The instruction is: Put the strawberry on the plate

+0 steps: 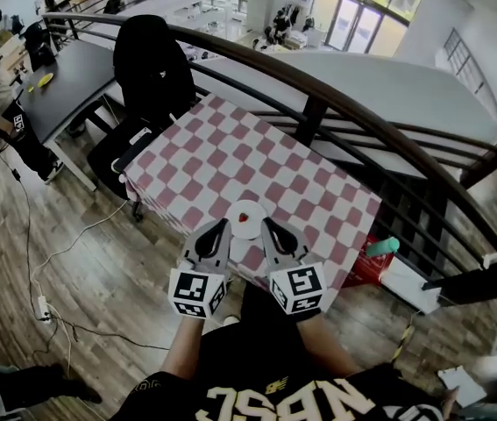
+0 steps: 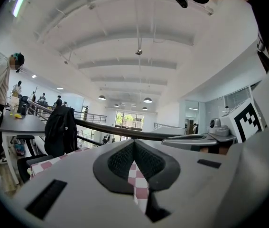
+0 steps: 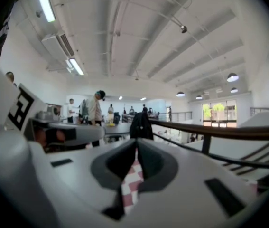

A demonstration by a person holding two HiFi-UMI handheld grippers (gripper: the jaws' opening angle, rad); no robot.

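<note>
A dark railing (image 1: 318, 95) ran close along the far side of the checkered table (image 1: 230, 160), a black chair (image 1: 147, 68) stood at its far left, and wooden floor (image 1: 99, 279) lay open on the near left. The strawberry (image 1: 244, 218), small and red, lay on the white plate (image 1: 233, 209) by the near edge. From the head view it showed between the tips of the left gripper (image 1: 223, 225) and the right gripper (image 1: 267, 224), both pressed together on nothing.

Checked cloth table cover (image 1: 230, 160), matt wood-plank floor (image 1: 81, 261), smooth dark metal railing (image 1: 353, 115), smooth white plate (image 1: 234, 209)
</note>
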